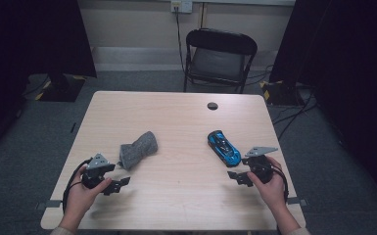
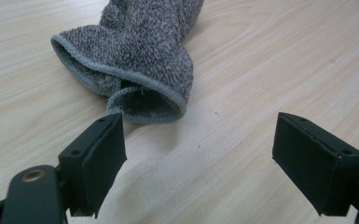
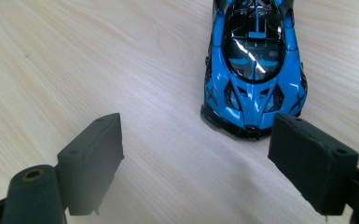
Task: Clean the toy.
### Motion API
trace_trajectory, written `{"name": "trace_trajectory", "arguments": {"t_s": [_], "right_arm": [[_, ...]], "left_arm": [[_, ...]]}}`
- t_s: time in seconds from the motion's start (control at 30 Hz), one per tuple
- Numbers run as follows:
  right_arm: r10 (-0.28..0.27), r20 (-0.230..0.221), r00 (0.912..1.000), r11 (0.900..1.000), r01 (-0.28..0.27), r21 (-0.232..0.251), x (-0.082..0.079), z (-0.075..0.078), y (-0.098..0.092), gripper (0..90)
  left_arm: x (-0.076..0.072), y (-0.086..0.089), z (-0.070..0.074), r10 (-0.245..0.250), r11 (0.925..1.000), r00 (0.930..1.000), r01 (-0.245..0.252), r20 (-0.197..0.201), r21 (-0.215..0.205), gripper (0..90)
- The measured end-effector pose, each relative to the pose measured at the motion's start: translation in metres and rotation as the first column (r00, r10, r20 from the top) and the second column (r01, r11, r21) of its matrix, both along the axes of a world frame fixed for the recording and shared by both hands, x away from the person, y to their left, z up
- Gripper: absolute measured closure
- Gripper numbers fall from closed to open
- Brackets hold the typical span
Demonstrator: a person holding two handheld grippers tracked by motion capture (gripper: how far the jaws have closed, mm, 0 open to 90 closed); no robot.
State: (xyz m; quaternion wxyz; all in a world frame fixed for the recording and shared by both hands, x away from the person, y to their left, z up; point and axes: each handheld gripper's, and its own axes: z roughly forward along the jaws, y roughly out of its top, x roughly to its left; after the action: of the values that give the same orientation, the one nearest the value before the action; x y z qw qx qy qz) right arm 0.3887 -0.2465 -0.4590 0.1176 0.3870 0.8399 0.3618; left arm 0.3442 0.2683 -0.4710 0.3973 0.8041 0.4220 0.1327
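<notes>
On the pale wooden table the grey knitted glove lay at about nine o'clock from centre, cuff end toward the person, and the left gripper sat just short of it at seven o'clock, jaws spread wide with nothing between them. From the left gripper view the glove showed its open, rolled cuff right ahead, the near hem just beyond one jaw tip. That thing looked soft and light, floppy all the way through, so it would likely sag and fold if pinched mid-body; the doubled cuff rim seemed the firmest bite, one pad inside the opening and one outside. Over at three o'clock the blue toy car stood on its wheels, nose toward the right gripper, whose jaws were likewise apart and empty. In the right gripper view the car read as hard, glossy and probably slippery, so flat flanks across the body looked the safer hold, not the sloped canopy
</notes>
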Motion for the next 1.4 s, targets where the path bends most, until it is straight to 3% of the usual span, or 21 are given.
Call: {"name": "trace_trajectory", "arguments": {"t_s": [0.77, 1.4], "right_arm": [[-0.002, -0.006, 1.0000, 1.000, 0.002, 0.016, -0.015, -0.008, -0.014, 17.1], [0.010, -0.016, 0.9998, 1.000, -0.010, -0.002, -0.025, -0.014, -0.020, 17.1]], "left_arm": [[-0.011, 0.007, -0.006, -0.032, 0.9995, 0.9995, 0.032, -0.005, 0.004, 17.4], [-0.019, 0.014, -0.010, -0.062, 0.9980, 0.9981, 0.062, 0.006, 0.014, 17.7]]}}
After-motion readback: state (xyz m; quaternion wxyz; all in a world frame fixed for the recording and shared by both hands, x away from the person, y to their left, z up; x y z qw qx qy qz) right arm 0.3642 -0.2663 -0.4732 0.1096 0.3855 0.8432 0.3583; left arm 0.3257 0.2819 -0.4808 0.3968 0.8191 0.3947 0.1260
